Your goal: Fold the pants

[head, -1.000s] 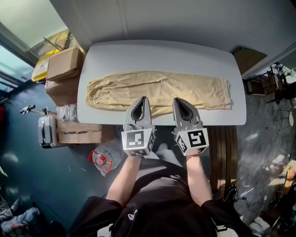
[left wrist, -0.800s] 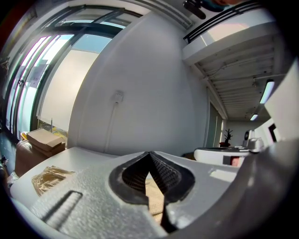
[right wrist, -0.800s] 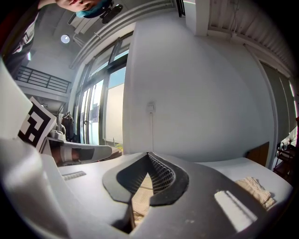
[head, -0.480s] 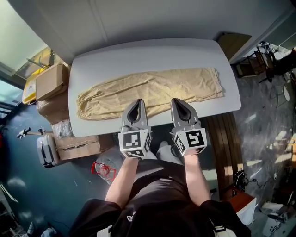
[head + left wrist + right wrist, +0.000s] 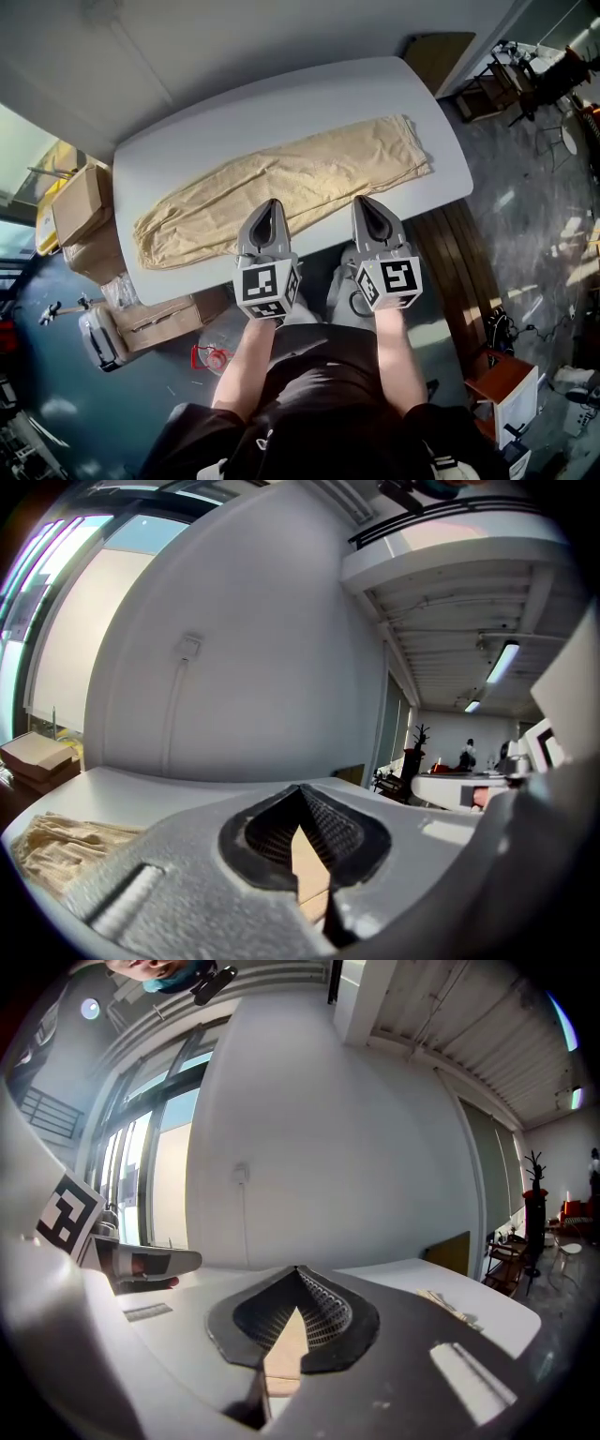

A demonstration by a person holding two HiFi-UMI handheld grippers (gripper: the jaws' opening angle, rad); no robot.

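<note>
- Comparing this with a second ago, what has shifted at the table (image 5: 281, 98)?
- Mostly the person. The head has turned, so the table now runs slantwise across the head view instead of straight. Both hands have swung round with it, keeping to the table's near edge. The pants (image 5: 300, 173) have not moved and lie along the table's near half.
- And the grippers?
- The left gripper (image 5: 271, 202) and the right gripper (image 5: 367, 200) sit side by side at the table's near edge, tips over the near border of the cloth. Each has its jaws closed together on nothing. In both gripper views the pads meet at the tip, and only tan cloth shows through the slot behind them. Whether the tips touch the fabric I cannot tell.
- What does that mean for the fold?
- I'd judge it hasn't begun. No edge is pinched and nothing is lifted. This looks like lining up, and the jaws must open before any grab.
- How do the pants look?
- Pale tan, thin and softly wrinkled, stretched full length across the table, seemingly with one leg laid on the other. The end toward the table's right is broad and square, and the end toward its left is narrower and bunched. Which is the waist I cannot say.
</note>
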